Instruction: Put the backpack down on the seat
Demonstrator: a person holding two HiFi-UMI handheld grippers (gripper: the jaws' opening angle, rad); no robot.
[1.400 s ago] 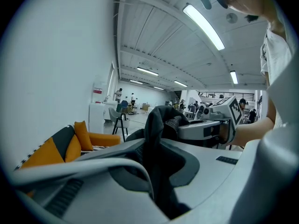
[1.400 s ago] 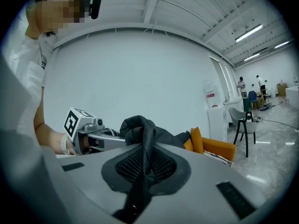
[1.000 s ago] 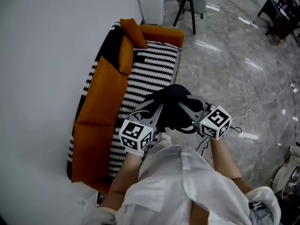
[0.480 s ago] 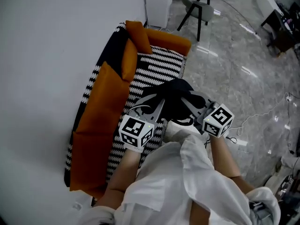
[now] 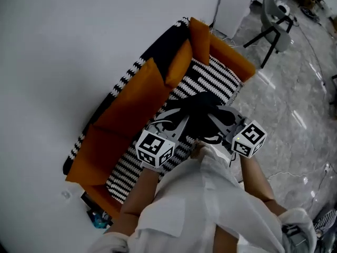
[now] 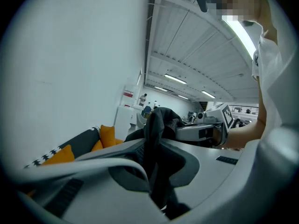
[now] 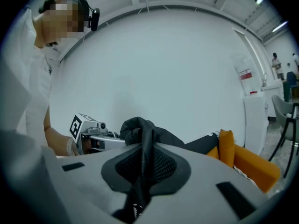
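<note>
A black backpack (image 5: 202, 114) hangs between my two grippers, above the black-and-white zigzag seat (image 5: 210, 78) of an orange sofa (image 5: 126, 109). My left gripper (image 5: 179, 121) is shut on a black strap of the backpack (image 6: 156, 139) at its left side. The right gripper (image 5: 224, 121) is shut on another fold of the black fabric (image 7: 142, 139) at its right side. In each gripper view the fabric is pinched tight between the grey jaws, with the other gripper just across from it. Whether the bag's underside touches the seat is hidden.
The sofa stands against a white wall (image 5: 79, 36), with orange back cushions (image 5: 179, 67) and an orange armrest (image 5: 231, 54) at the far end. A grey chair (image 5: 276, 20) and a white cabinet (image 5: 234, 4) stand beyond it. Grey marble floor (image 5: 295, 99) lies to the right.
The head view has swung round and the sofa now lies diagonally. Backpack and both grippers have moved further over the striped seat. Both grips are unchanged.
</note>
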